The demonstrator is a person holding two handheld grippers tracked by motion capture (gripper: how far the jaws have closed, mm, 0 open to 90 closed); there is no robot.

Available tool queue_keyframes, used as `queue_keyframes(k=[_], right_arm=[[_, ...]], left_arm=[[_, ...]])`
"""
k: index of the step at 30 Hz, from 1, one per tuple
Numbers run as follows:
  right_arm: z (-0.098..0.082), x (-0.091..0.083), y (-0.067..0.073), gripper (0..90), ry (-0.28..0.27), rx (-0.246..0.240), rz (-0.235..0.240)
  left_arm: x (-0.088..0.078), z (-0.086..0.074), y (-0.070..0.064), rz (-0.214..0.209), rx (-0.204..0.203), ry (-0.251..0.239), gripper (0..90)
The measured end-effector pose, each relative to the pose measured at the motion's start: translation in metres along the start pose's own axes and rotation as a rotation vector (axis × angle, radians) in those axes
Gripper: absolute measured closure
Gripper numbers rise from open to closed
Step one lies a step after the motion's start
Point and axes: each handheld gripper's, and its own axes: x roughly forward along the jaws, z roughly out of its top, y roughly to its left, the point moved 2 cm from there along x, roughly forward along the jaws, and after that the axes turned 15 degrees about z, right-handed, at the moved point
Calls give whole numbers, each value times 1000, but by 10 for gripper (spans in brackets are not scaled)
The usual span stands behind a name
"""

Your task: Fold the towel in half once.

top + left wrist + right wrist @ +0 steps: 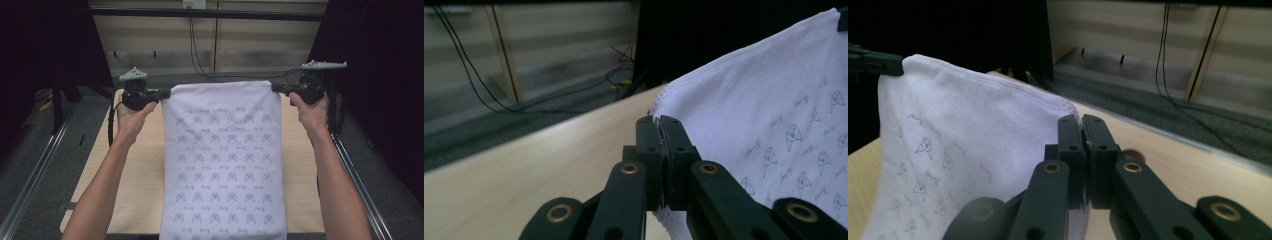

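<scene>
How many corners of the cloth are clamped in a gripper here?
2. The left gripper is shut on the far left corner of the white printed cloth, and the right gripper is shut on its far right corner. The near corners run out of frame.

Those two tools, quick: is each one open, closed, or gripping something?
Left tool: closed on a top corner of the white printed cloth.
Right tool: closed on the cloth's other top corner.

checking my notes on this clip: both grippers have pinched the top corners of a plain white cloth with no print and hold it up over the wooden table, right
Not quite: the white cloth is not plain. The high view shows rows of small bluish printed figures all over it. The rest holds: the left gripper and the right gripper each have their jaws shut on a top corner, holding it up over the light wooden table.
</scene>
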Motion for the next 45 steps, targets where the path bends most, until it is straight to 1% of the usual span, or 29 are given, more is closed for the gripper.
queue_keyframes(k=[1, 2, 3, 5, 7, 8, 10, 13, 14, 15, 16, 18, 21, 22, 23, 25, 26, 27, 29, 31, 32, 34, 36, 37, 38, 39, 42, 44, 45], right_arm=[[8, -4, 2, 877, -13, -6, -4], [16, -10, 5, 877, -47, -10, 6], [18, -12, 7, 877, -57, -8, 14], [13, -16, 12, 877, -62, -14, 31], [0, -18, 17, 877, -39, -25, 39], [-10, -19, 20, 877, -28, -25, 53], [-33, -23, 26, 878, -13, -24, 89], [-69, -30, 31, 878, 21, 4, 120], [-80, -33, 32, 878, 29, 11, 122], [-90, -36, 35, 878, 25, 25, 133], [-99, -39, 37, 878, 29, 32, 142], [-115, -45, 45, 879, 46, 32, 156], [-136, -48, 60, 878, 95, 26, 180], [-142, -50, 65, 878, 109, 29, 187], [-148, -52, 71, 878, 120, 27, 185], [-163, -57, 82, 878, 127, 39, 208], [-175, -58, 91, 878, 138, 55, 221], [-175, -58, 91, 878, 138, 55, 221], [-191, -58, 101, 878, 190, 61, 216], [-208, -56, 107, 878, 223, 86, 226], [-218, -54, 109, 878, 249, 98, 225], [-236, -49, 112, 878, 310, 123, 222], [-251, -43, 114, 878, 377, 130, 222], [-253, -41, 115, 877, 399, 112, 211], [-254, -40, 115, 877, 414, 111, 203], [-254, -40, 115, 877, 414, 111, 203], [-261, -33, 110, 877, 468, 124, 191], [-264, -26, 109, 877, 506, 116, 174], [-263, -25, 108, 876, 501, 105, 170]], left_arm=[[-5, 8, -2, -6, 0, -19, 883], [-7, 10, -3, -10, -7, -34, 882], [-9, 11, -5, -14, -3, -38, 882], [-14, 5, -11, -27, 23, -33, 882], [-17, -4, -15, -35, 42, -19, 882], [-20, -10, -16, -53, 40, -19, 882], [-27, -24, -23, -35, 60, -10, 882], [-37, -46, -42, -45, 96, 11, 882], [-40, -54, -46, -63, 107, 23, 882], [-44, -62, -49, -85, 100, 32, 882], [-49, -71, -51, -79, 101, 36, 882], [-57, -88, -51, -104, 55, 30, 882], [-67, -113, -55, -109, 67, 68, 882], [-70, -121, -59, -120, 80, 81, 882], [-74, -128, -62, -137, 76, 94, 882], [-81, -141, -70, -154, 96, 131, 882], [-85, -146, -74, -162, 113, 137, 881], [-89, -151, -77, -170, 119, 151, 881], [-95, -162, -81, -185, 136, 185, 881], [-97, -177, -85, -204, 132, 242, 881], [-98, -185, -87, -207, 126, 263, 881], [-97, -202, -93, -216, 146, 305, 881], [-96, -215, -96, -224, 141, 346, 880], [-94, -221, -98, -200, 193, 374, 880], [-91, -225, -99, -184, 208, 383, 880], [-89, -226, -97, -198, 181, 395, 880], [-80, -229, -95, -193, 193, 426, 879], [-76, -228, -94, -197, 187, 426, 879], [-74, -229, -94, -196, 187, 415, 879]])
